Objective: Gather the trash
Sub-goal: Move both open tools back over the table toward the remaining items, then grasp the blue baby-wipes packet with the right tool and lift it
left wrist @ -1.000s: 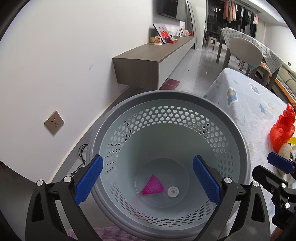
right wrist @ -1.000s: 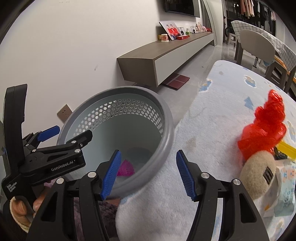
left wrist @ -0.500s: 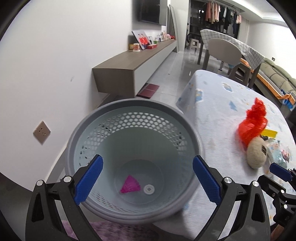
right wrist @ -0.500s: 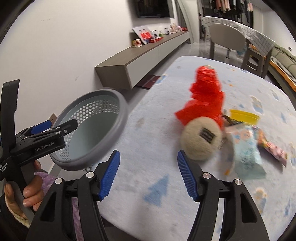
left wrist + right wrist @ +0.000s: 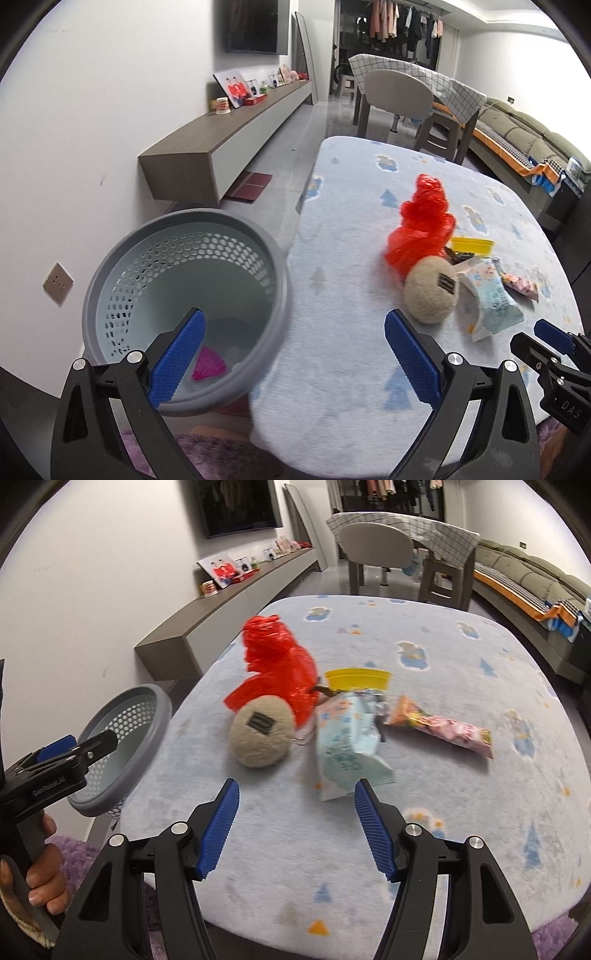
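1. Now the left gripper sits at the bottom of its view, fingers wide with nothing between them.
2. Lower left, the bin stands beside the table; a pink scrap lies in its bottom.
3. Centre right, trash lies clustered on the table: red bag, beige ball, yellow lid, blue packet, pink wrapper.
4. Bottom centre, the right gripper hangs above the table, fingers moderately apart and empty, just short of the blue packet.
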Available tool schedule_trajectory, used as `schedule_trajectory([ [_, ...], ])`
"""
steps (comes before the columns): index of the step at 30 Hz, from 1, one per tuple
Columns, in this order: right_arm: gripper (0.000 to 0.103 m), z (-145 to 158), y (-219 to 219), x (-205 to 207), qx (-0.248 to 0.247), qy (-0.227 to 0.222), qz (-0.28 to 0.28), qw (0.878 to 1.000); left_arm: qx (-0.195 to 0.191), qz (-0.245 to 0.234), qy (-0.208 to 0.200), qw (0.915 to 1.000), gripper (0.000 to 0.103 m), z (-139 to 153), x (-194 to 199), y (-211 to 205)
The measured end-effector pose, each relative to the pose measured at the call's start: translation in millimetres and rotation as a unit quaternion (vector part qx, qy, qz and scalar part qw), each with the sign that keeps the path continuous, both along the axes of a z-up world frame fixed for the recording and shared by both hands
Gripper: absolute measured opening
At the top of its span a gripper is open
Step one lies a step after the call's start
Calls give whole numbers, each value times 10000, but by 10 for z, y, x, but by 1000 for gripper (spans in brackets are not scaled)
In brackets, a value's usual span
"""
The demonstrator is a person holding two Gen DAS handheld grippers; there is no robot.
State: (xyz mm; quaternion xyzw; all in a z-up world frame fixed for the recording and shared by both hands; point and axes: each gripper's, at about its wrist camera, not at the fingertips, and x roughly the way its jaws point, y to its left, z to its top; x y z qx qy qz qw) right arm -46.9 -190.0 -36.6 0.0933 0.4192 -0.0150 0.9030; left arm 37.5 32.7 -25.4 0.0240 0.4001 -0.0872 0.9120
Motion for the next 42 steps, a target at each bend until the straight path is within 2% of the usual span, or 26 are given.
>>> schedule_trajectory([
  [13, 63, 21, -467, -120, 0, -170, -387, 9991, 126, -342, 16, 9993, 96, -2, -102, -522],
  [24, 63, -68, -561, -33, 1, -88, -410, 9991, 258, -398, 102, 9988, 96, -80, -53, -710],
  [33, 63, -188, -501, 219, -25, 78, -234, 9997, 325, -333, 197, 9987, 96, -196, 65, -748],
  [36, 68, -217, -462, 325, -56, 127, -164, 9998, 346, -304, 206, 9987, 96, -218, 109, -742],
  [42, 68, -304, -413, 579, -195, 318, -132, 9992, 374, -265, 231, 9987, 96, -275, 165, -735],
])
